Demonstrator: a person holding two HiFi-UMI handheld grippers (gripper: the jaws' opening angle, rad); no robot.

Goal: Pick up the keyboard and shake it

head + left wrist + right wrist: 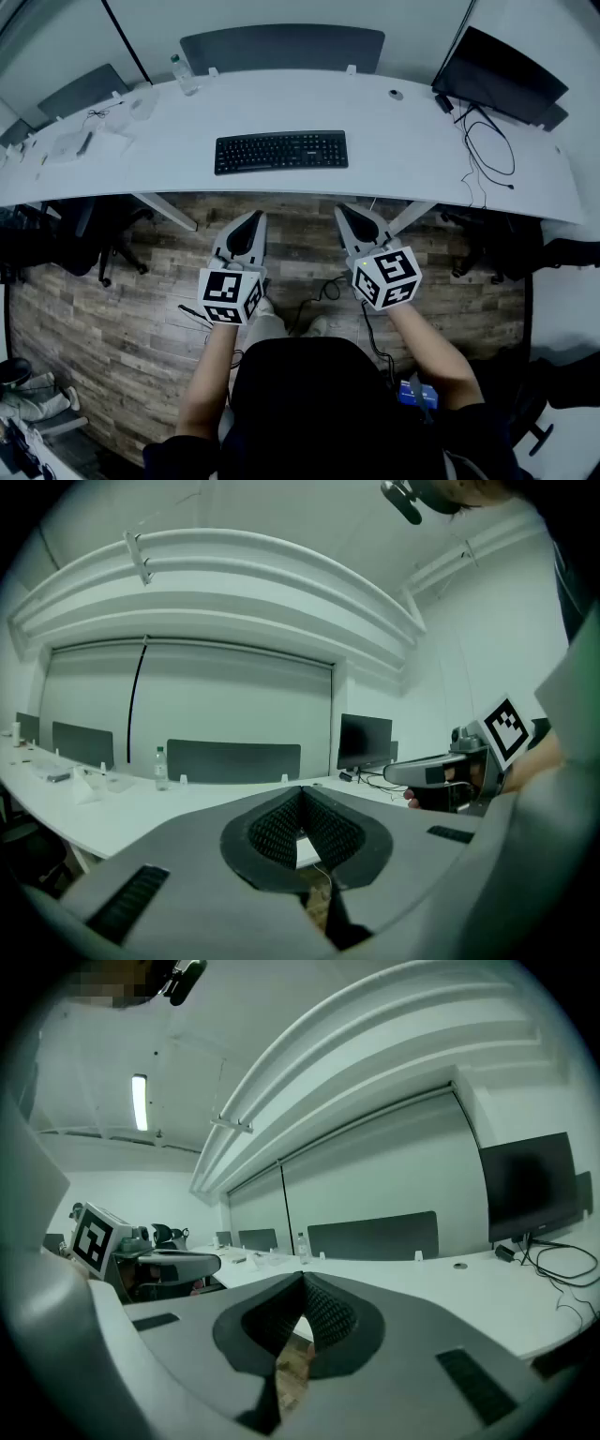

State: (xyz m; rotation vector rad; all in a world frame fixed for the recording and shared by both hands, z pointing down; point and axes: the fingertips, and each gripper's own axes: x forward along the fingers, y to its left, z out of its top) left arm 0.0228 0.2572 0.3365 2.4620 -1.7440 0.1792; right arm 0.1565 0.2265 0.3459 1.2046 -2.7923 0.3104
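While short of the flat black keyboard (281, 151), left gripper (254, 221) and right gripper (347, 215) pressed together.

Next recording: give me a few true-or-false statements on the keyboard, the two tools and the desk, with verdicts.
1. The keyboard lies flat on the desk, touched by neither tool. True.
2. The left tool has its jaws wide apart. False: they are together, with nothing between them.
3. The right tool grips the keyboard. False: it is shut and empty, short of the desk's near edge.
4. A monitor stands at the desk's right end. True.
5. The bottle stands right of the keyboard. False: it stands back left of it.
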